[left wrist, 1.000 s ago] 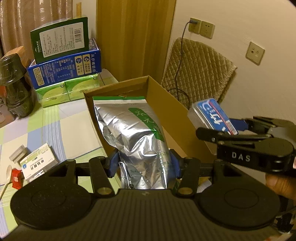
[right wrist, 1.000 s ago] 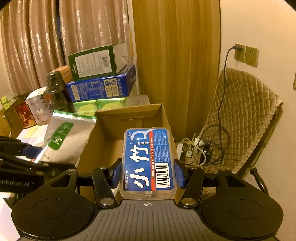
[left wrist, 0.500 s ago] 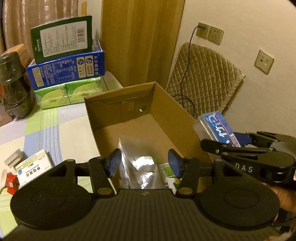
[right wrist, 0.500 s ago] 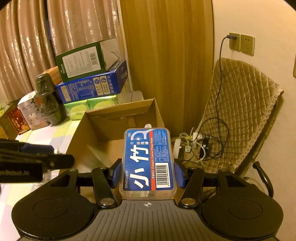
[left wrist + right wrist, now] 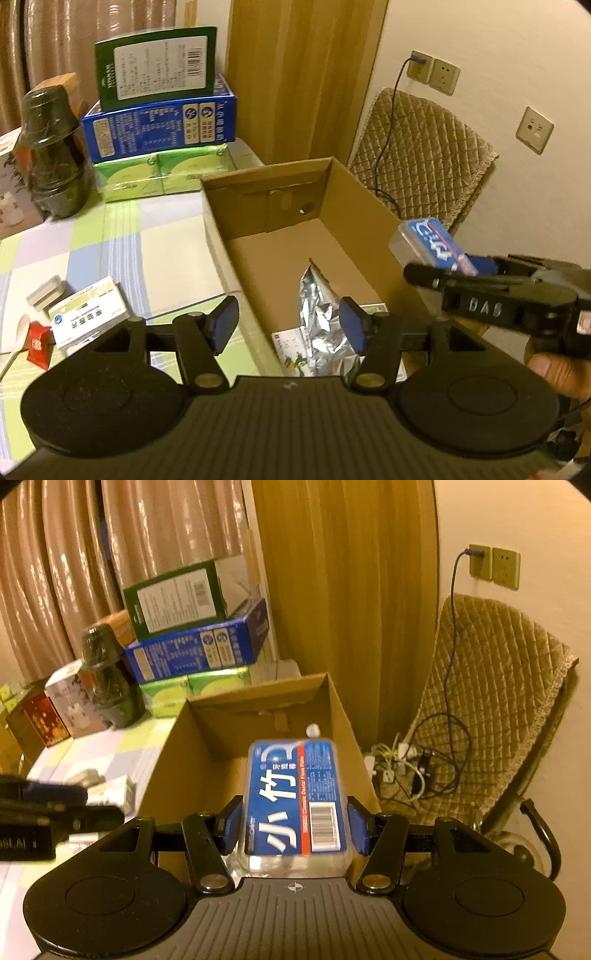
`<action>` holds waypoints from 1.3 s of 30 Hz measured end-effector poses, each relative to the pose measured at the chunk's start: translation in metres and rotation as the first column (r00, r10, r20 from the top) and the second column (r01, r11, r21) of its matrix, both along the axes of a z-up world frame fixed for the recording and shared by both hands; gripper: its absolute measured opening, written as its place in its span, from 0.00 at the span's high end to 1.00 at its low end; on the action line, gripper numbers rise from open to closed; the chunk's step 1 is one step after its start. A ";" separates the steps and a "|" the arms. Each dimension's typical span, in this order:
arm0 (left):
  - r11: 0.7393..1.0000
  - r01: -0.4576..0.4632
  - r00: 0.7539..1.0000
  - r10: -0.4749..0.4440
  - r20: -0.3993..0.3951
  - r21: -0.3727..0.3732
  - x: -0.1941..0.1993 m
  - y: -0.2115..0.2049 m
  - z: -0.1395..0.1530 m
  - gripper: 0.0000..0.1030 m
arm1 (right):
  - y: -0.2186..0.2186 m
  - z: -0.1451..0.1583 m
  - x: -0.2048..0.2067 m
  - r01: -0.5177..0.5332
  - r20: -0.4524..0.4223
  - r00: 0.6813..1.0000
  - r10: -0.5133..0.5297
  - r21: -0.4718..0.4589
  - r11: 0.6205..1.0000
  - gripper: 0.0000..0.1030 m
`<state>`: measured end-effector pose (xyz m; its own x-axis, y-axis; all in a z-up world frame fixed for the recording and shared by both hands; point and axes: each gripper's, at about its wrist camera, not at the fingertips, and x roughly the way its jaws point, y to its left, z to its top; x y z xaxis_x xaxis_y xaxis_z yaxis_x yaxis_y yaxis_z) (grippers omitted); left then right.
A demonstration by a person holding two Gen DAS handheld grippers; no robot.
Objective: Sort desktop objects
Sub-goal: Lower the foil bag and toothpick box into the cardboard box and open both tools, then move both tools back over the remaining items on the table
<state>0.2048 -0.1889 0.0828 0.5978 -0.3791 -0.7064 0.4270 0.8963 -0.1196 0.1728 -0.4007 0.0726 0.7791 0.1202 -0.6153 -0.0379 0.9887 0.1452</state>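
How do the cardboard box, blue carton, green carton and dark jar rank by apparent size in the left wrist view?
1. cardboard box, clearly largest.
2. blue carton.
3. green carton and dark jar: look alike, so I cannot rank them.

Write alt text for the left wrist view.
The open left claw hangs over a cardboard box with a foil pouch inside. At right, the right claw holds a blue floss case; stacked boxes stand behind on the checked tablecloth.
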 end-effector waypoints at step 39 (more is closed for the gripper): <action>0.957 -0.281 0.960 0.279 0.040 0.074 -0.103 0.186 -0.012 0.01 | 0.128 0.009 -0.094 -0.177 0.002 0.984 0.177 0.087 0.980 0.02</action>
